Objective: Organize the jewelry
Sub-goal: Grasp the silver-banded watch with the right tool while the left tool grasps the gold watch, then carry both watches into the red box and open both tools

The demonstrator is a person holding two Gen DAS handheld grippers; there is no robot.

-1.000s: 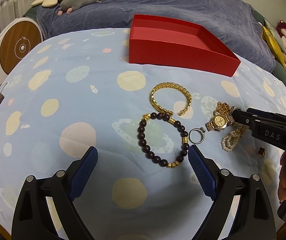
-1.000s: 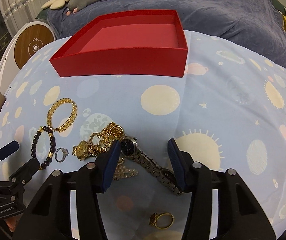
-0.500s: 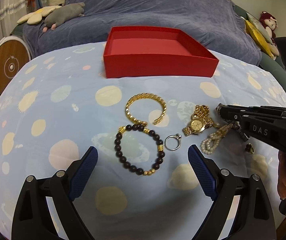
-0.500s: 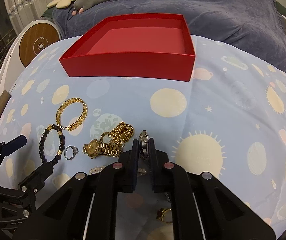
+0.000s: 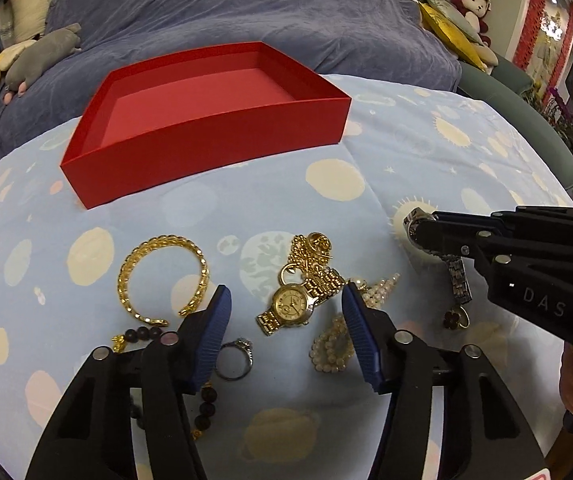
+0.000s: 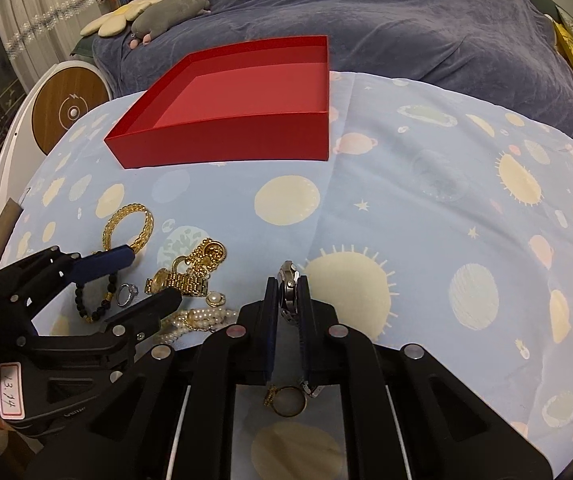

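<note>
My left gripper [image 5: 286, 332] hovers over the gold watch [image 5: 290, 304], which lies on the cloth between its blue fingers. The jaws are closing and the pads stand clear of the watch on both sides. My right gripper [image 6: 288, 292] is shut on the silver watch [image 6: 288, 276], held off the cloth with its strap [image 5: 458, 284] hanging down. The empty red box [image 5: 206, 140] stands at the back. A gold bangle [image 5: 162, 276], a dark bead bracelet [image 5: 142, 334], a silver ring [image 5: 236, 360], pearls [image 5: 330, 352] and a gold chain [image 5: 310, 248] lie around the gold watch.
A gold ring with a dark clover [image 6: 286, 400] lies under the right gripper. The blue cloth with planet prints [image 6: 446, 220] covers the surface. Behind the box lies a purple blanket [image 5: 286, 20] with soft toys [image 5: 42, 52]. A round wooden-faced device [image 6: 70, 112] stands at the left.
The left gripper has shifted from over the bead bracelet to over the gold watch, and its jaws have narrowed. The right gripper shut on the silver watch and raised it off the cloth.
</note>
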